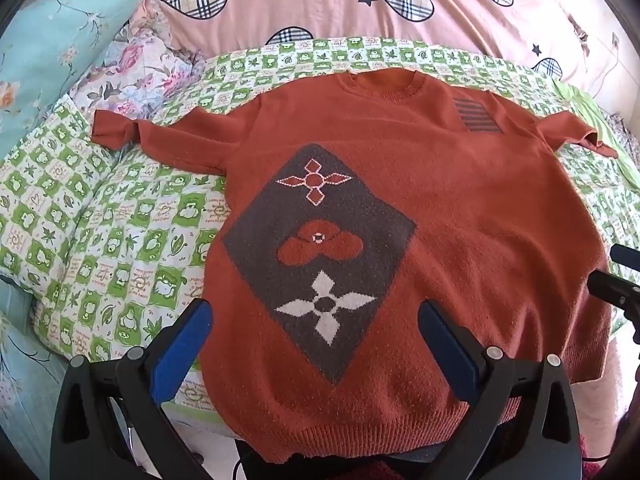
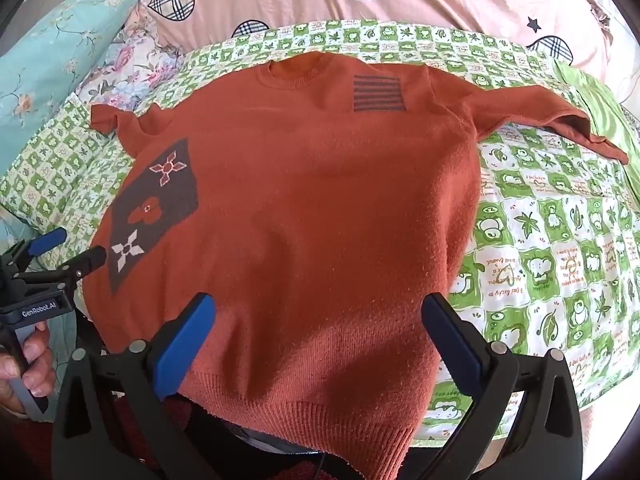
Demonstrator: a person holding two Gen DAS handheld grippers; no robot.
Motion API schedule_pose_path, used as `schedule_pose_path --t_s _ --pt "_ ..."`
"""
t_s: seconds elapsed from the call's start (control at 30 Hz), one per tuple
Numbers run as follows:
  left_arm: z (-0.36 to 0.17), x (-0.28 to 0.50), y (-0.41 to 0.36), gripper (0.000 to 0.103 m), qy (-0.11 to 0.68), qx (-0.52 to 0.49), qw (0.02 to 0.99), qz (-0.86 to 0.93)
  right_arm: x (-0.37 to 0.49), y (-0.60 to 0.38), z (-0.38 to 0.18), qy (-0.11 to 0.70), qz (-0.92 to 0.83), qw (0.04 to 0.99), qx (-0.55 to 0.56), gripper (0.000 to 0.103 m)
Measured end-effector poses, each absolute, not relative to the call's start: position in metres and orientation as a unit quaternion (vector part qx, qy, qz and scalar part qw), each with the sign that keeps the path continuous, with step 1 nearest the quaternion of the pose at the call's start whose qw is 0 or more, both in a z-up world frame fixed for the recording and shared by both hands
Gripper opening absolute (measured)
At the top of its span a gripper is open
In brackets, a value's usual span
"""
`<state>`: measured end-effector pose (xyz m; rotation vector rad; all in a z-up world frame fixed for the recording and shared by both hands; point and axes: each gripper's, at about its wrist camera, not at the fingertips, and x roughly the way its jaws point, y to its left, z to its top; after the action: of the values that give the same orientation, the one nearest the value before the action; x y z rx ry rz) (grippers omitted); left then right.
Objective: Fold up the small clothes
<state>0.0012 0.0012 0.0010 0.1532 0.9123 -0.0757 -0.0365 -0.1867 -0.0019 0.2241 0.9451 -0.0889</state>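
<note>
A rust-orange knit sweater (image 1: pixel 460 208) lies flat, front up, on the green checked sheet (image 1: pixel 100 248), neck to the far side and both sleeves spread out. It has a grey diamond with flowers at its left and a striped grey patch (image 2: pixel 378 93) near the right shoulder. My left gripper (image 1: pixel 314 322) is open above the hem's left part, holding nothing. My right gripper (image 2: pixel 318 316) is open above the hem's right part (image 2: pixel 320 400), holding nothing. The left gripper also shows in the right wrist view (image 2: pixel 74 250).
A pink quilt with plaid hearts (image 1: pixel 360 8) lies behind the sweater. A teal floral pillow (image 1: pixel 52 48) and a floral cloth (image 1: pixel 132 76) are at the far left. The bed's near edge runs just below the hem.
</note>
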Motion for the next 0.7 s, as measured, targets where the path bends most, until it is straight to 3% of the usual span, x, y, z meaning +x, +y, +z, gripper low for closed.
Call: schedule_pose_path --t_s 0.7 --pt "-0.004 0.009 -0.003 0.103 0.443 0.076 0.892 -0.042 -0.034 -0.198 0.004 0.45 -0.025 0.88 0.149 0.103"
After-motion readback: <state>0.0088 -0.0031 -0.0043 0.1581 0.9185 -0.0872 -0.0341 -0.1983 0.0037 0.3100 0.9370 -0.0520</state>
